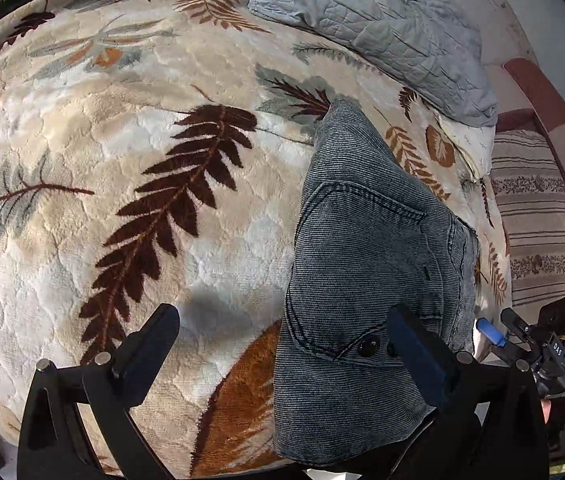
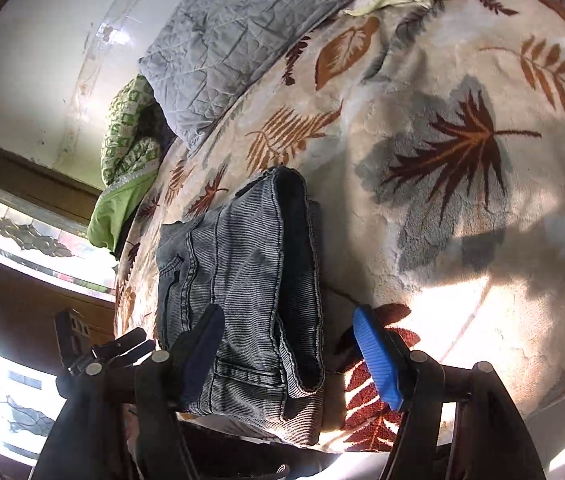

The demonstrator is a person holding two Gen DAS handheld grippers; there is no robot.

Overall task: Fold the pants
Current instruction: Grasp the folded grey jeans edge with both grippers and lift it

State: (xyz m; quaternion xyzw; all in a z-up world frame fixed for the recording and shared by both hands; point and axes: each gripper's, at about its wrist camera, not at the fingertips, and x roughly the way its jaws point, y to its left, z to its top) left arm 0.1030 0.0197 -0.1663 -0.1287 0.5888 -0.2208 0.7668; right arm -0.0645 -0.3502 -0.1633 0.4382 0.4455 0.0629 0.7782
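Observation:
The folded grey-blue denim pants (image 1: 366, 248) lie on the leaf-patterned blanket (image 1: 122, 160), with a back pocket and buttons showing. My left gripper (image 1: 282, 328) is open above the blanket; its right finger hovers over the pants' near end and its left finger is over bare blanket. In the right wrist view the pants (image 2: 242, 272) lie as a stacked bundle with hems toward the camera. My right gripper (image 2: 288, 332) is open, its fingers on either side of the bundle's near end, holding nothing. The right gripper also shows in the left wrist view (image 1: 498, 328) beyond the pants.
A grey quilted pillow (image 1: 382, 28) lies at the head of the bed, also in the right wrist view (image 2: 242, 28). A green patterned cloth (image 2: 130, 148) is bunched at the bed edge. A striped rug (image 1: 534, 216) covers the floor beside the bed.

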